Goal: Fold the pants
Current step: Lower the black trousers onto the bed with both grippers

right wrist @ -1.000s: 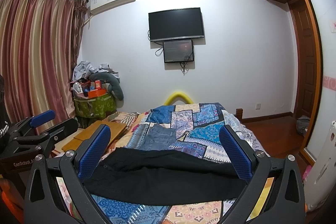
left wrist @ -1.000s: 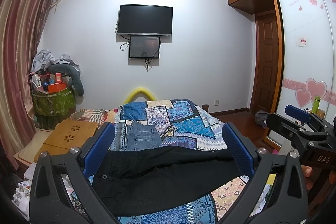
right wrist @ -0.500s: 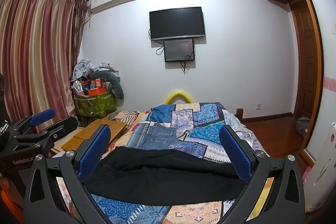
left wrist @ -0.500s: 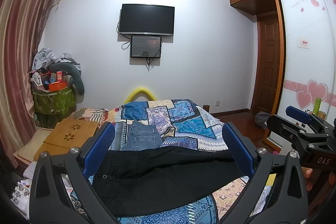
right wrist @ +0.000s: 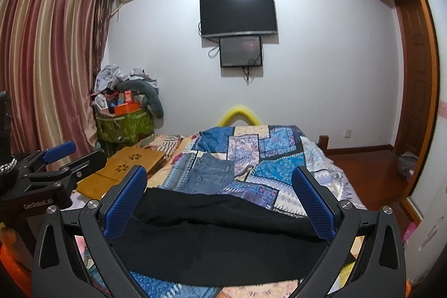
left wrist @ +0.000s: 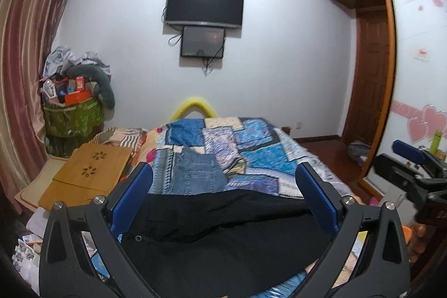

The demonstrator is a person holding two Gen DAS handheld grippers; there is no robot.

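Note:
Black pants (left wrist: 223, 231) lie spread across the near end of the bed, waistband and button to the left; they also show in the right wrist view (right wrist: 218, 236). My left gripper (left wrist: 223, 197) is open and empty, held above the pants. My right gripper (right wrist: 219, 197) is open and empty, also above them. Each gripper shows in the other's view: the right one (left wrist: 413, 172) at the right edge, the left one (right wrist: 53, 166) at the left edge.
Folded blue jeans (left wrist: 195, 175) lie on the patchwork bedspread (left wrist: 259, 155) beyond the pants. A wooden lap table (left wrist: 89, 175) sits left of the bed. A cluttered green bin (left wrist: 72, 119) stands by the curtain. A wardrobe (left wrist: 413, 74) and door are at the right.
Both views have tilted down slightly and moved a little closer to the bed. The pants lie as before and both grippers stay open.

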